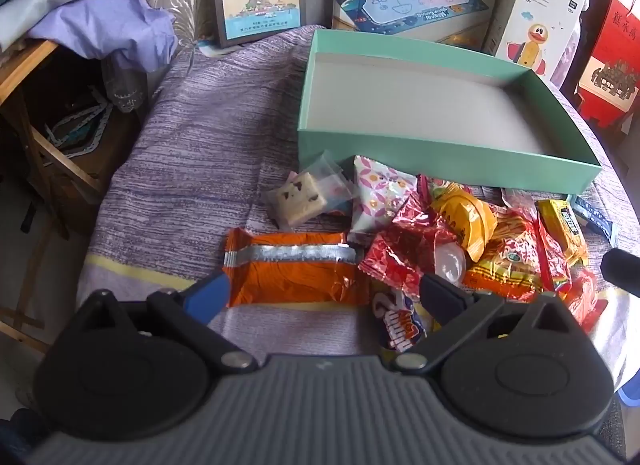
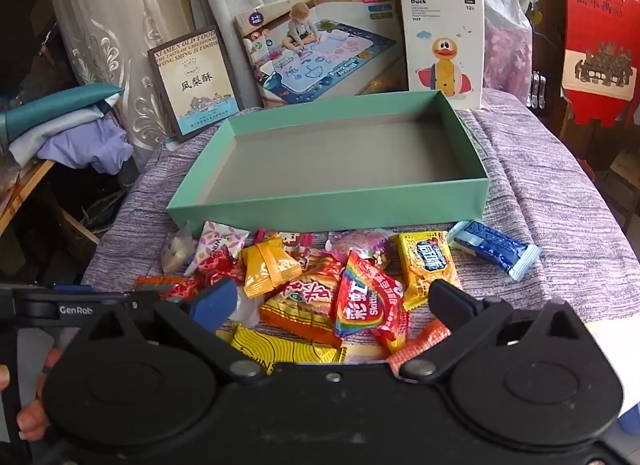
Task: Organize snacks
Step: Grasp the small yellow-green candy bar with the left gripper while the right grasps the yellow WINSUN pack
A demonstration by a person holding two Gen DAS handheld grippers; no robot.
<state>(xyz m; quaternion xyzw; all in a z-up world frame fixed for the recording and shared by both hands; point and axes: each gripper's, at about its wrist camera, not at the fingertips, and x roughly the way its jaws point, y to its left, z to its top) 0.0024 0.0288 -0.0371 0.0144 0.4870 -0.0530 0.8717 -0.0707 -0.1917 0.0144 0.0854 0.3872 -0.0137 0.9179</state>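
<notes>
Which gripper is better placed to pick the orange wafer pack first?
Probably left. The left gripper is open, and the orange pack lies between its fingers. The right gripper hangs over the Skittles bag.

Left tool (image 1: 324, 289) jaws wide, nothing gripped, tilted down; right tool (image 2: 332, 299) same.

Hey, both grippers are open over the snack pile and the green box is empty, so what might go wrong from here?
1. The snacks overlap: closing the right gripper on the Skittles bag may drag neighbouring wrappers along.
2. The orange packet between the left gripper's fingers is flat and glossy, so it may slip.
3. The green box looks light; a bump could shift it.
</notes>
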